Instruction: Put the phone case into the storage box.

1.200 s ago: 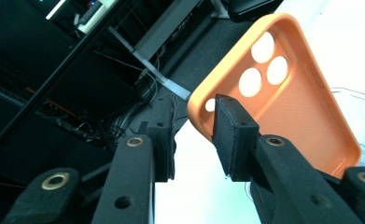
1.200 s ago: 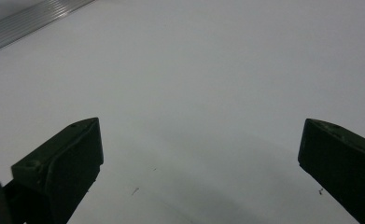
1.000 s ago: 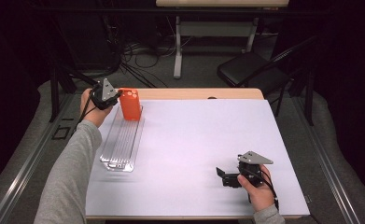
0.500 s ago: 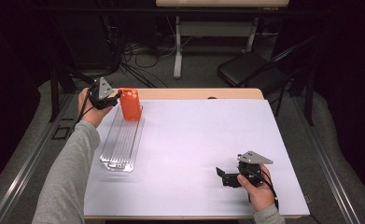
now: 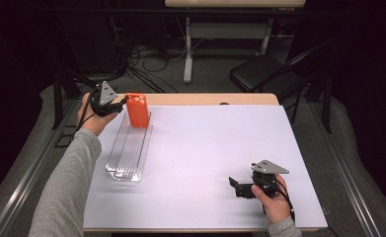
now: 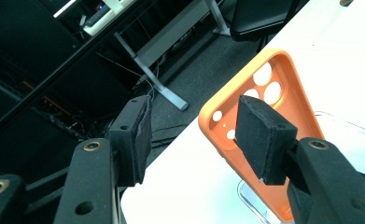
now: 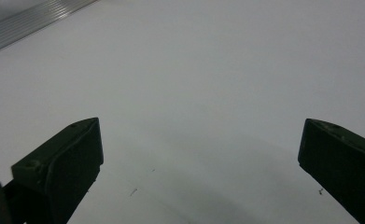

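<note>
An orange phone case [image 5: 137,112] stands upright at the far end of a clear ribbed tray [image 5: 129,150] on the left of the table. My left gripper [image 5: 121,102] is just left of the case, open; its jaws have just been opening. In the left gripper view the case [image 6: 283,93] shows its hollow side behind the right pad [image 6: 264,137], and nothing lies between the pads of the left gripper [image 6: 199,135]. My right gripper [image 5: 236,187] rests near the front right of the table, open, with its jaws over bare white surface [image 7: 199,154].
The white table top [image 5: 205,148] stretches between the two hands. A wooden strip [image 5: 205,98] runs along its far edge. Beyond it are a black chair [image 5: 264,74], a desk leg [image 5: 187,59] and cables on the floor.
The left gripper has eased slightly back to the left, away from the orange case, which stays upright in the tray. The right hand has not moved.
</note>
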A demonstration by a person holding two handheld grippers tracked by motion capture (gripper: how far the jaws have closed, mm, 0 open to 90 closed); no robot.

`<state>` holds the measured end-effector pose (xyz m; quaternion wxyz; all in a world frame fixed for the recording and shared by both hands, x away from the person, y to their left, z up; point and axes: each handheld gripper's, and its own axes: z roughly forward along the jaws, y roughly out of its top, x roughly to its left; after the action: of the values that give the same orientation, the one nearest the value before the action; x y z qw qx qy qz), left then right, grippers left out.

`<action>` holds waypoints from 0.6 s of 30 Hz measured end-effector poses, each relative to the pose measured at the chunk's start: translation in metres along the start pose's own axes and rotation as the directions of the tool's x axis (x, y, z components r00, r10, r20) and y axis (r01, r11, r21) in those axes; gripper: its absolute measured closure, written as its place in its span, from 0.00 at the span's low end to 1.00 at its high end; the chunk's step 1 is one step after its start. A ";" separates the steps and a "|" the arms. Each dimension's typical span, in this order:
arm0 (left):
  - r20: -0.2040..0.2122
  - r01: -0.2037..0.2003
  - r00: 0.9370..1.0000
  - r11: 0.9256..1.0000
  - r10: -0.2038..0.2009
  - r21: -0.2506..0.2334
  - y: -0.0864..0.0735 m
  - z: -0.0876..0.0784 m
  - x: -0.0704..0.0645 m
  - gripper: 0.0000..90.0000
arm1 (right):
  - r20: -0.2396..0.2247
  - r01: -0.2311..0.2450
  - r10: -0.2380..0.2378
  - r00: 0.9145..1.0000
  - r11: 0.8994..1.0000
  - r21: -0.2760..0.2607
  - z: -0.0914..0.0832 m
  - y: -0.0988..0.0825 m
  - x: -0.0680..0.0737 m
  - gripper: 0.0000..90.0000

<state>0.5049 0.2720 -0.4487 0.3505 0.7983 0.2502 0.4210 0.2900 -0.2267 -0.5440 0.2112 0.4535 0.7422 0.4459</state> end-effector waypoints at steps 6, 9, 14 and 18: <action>-0.003 0.024 1.000 1.000 -0.024 -0.007 0.003 -0.003 -0.001 0.49 | -0.003 0.007 -0.007 1.000 1.000 -0.001 0.001 0.000 0.000 0.00; -0.006 0.035 0.999 0.999 -0.035 -0.017 0.004 -0.004 -0.001 0.48 | -0.004 0.004 -0.004 1.000 1.000 0.001 0.000 0.000 0.000 0.00; 0.009 0.072 0.997 0.996 -0.072 -0.043 0.007 -0.007 -0.001 0.47 | -0.004 0.006 -0.006 1.000 1.000 -0.001 0.001 0.001 0.000 0.00; 0.037 0.117 0.993 0.992 -0.115 -0.051 0.011 -0.011 -0.003 0.46 | -0.008 0.009 -0.009 1.000 1.000 0.002 0.001 0.001 0.000 0.00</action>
<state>0.4954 0.2664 -0.4372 0.3995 0.7799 0.2789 0.3928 0.2917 -0.2259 -0.5436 0.2099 0.4488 0.7455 0.4459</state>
